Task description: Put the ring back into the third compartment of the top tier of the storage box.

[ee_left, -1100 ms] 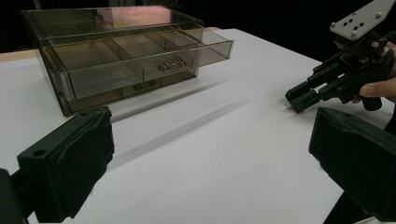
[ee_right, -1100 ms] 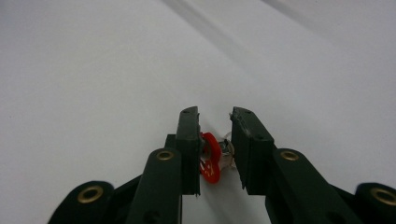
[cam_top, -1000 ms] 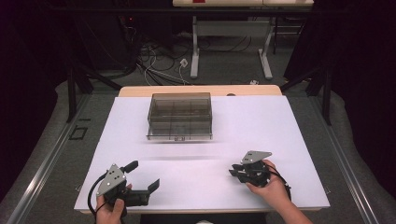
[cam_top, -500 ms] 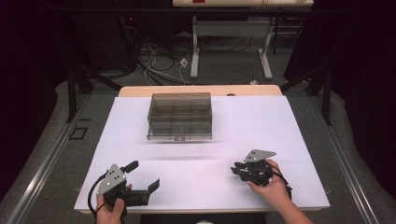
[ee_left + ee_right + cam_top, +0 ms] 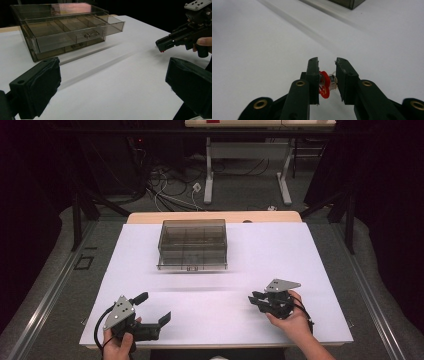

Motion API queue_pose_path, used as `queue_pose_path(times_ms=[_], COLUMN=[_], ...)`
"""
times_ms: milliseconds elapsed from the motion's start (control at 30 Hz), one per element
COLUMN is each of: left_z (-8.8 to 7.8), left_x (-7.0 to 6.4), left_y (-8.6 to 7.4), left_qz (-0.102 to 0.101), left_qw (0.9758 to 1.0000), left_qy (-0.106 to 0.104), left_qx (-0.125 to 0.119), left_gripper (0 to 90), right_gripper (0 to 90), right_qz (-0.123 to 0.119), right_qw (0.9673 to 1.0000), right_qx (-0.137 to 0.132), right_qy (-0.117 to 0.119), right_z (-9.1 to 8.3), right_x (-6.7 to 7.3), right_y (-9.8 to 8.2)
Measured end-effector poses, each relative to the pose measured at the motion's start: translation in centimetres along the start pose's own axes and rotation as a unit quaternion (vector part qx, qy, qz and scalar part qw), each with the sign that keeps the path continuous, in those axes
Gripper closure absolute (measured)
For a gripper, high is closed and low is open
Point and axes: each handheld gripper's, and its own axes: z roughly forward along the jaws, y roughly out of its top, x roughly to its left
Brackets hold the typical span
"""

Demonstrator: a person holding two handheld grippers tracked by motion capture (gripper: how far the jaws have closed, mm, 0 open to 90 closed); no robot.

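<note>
1. The right gripper (image 5: 327, 72) pinched a small red and silver object (image 5: 325, 84) between its jaws, low over the white table (image 5: 280, 250), near the front right part.
2. What the object was exactly, I could not tell.
3. The left gripper (image 5: 110, 82) had its jaws spread wide with nothing between them, near the front left edge.
4. A smoky transparent drawer box (image 5: 192, 244) stood at the far middle of the table, well apart from both grippers, its upper drawer (image 5: 75, 33) pulled partly out.

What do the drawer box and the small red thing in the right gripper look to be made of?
Drawer box: smoky see-through plastic, probably acrylic, glossy; its dividers show through the walls. Small red part, clamped in the right gripper: likely shiny red plastic with a silvery, perhaps metal, piece; too small to be sure.
</note>
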Motion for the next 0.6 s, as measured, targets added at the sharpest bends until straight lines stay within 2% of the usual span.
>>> queue_pose_path(times_ms=[100, 133, 267, 333, 367, 400, 500, 600], left_z=[0.0, 0.0, 0.0, 0.0, 0.0, 0.0, 0.0, 0.0], left_x=[0.0, 0.0, 0.0, 0.0, 0.0, 0.0, 0.0, 0.0], left_y=[0.0, 0.0, 0.0, 0.0, 0.0, 0.0, 0.0, 0.0], left_qz=[0.000, 0.000, 0.000, -0.001, 0.000, 0.000, 0.000, 0.000], left_qw=[1.0000, 1.0000, 1.0000, 1.0000, 1.0000, 1.0000, 1.0000, 1.0000], left_qy=[0.000, 0.000, 0.000, 0.000, 0.000, 0.000, 0.000, 0.000], left_qx=[0.000, 0.000, 0.000, 0.000, 0.000, 0.000, 0.000, 0.000], left_gripper=[0.2, 0.2, 0.2, 0.2, 0.2, 0.2, 0.2, 0.2], right_gripper=[72.7, 72.8, 72.8, 72.7, 72.7, 72.8, 72.8, 72.8], right_qz=[0.008, 0.015, 0.023, 0.029, 0.029, 0.033, 0.038, 0.043], right_qw=[1.0000, 0.9998, 0.9994, 0.9993, 0.9991, 0.9991, 0.9986, 0.9986], right_qx=[-0.004, -0.016, -0.027, -0.023, -0.031, -0.024, -0.036, -0.030], right_qy=[0.002, 0.000, 0.004, 0.007, 0.006, 0.008, 0.007, 0.009], right_z=[-0.2, -0.3, -0.6, -0.8, -0.8, -0.9, -1.0, -1.3], right_x=[-0.1, -0.1, -0.2, -0.3, -0.4, -0.4, -0.6, -0.7], right_y=[0.0, 0.1, 0.1, 0.2, 0.2, 0.2, 0.2, 0.3])
